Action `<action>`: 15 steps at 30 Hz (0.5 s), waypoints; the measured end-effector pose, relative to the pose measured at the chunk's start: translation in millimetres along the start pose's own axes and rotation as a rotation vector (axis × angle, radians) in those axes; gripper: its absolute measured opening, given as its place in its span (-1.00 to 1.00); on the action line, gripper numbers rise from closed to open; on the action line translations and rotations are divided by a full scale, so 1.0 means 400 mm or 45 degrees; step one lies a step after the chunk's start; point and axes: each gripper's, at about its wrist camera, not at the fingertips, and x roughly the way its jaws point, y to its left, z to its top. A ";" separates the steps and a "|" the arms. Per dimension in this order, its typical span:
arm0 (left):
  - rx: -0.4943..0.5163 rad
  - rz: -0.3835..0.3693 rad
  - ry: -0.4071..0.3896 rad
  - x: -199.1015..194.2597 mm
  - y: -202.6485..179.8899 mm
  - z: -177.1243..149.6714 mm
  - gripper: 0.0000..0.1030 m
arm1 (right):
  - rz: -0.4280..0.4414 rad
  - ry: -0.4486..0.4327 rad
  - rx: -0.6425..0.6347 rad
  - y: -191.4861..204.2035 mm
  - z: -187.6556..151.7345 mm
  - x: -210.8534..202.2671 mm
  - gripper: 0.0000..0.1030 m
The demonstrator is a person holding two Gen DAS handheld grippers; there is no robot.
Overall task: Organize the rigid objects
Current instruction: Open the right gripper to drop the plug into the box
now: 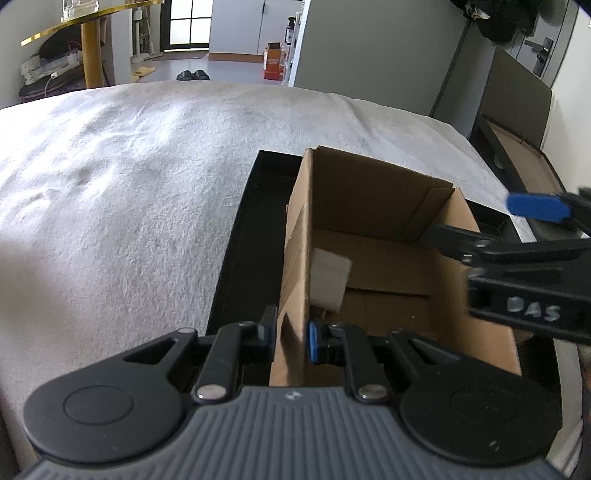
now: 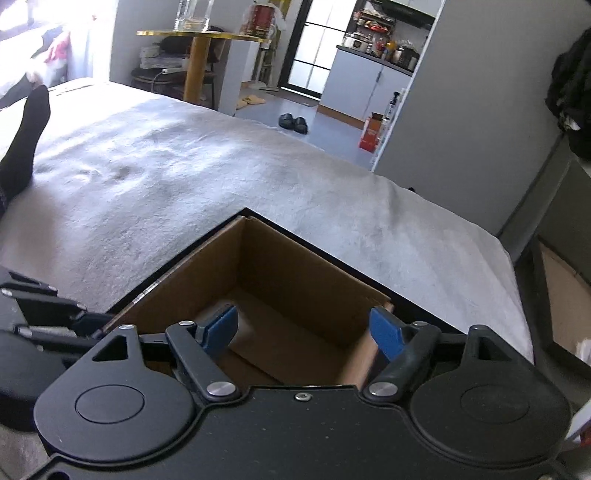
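A wide bed covered with a pale grey-white blanket [image 2: 207,166] fills the foreground, sunlit in patches. Beyond its far edge lies a grey floor [image 2: 325,125] with a pair of black slippers [image 2: 293,122] and a pair of yellow slippers [image 2: 251,100]. A round table with a yellow top and leg [image 2: 195,62] stands at the left, a glass vessel [image 2: 192,14] on it. A dark-framed glass door [image 2: 314,48] lets daylight in, beside a kitchen counter crowded with pots [image 2: 380,48]. A grey wall [image 2: 472,110] rises at the right, with an orange carton [image 2: 371,131] at its foot.
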 end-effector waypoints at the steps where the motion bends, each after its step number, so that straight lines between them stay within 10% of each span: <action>1: -0.001 0.003 0.000 0.001 0.000 -0.001 -0.70 | -0.013 0.007 0.022 -0.010 -0.005 -0.005 0.52; 15: 0.002 0.054 -0.009 -0.014 -0.014 0.008 -0.02 | -0.086 0.028 0.330 -0.147 -0.122 -0.103 0.59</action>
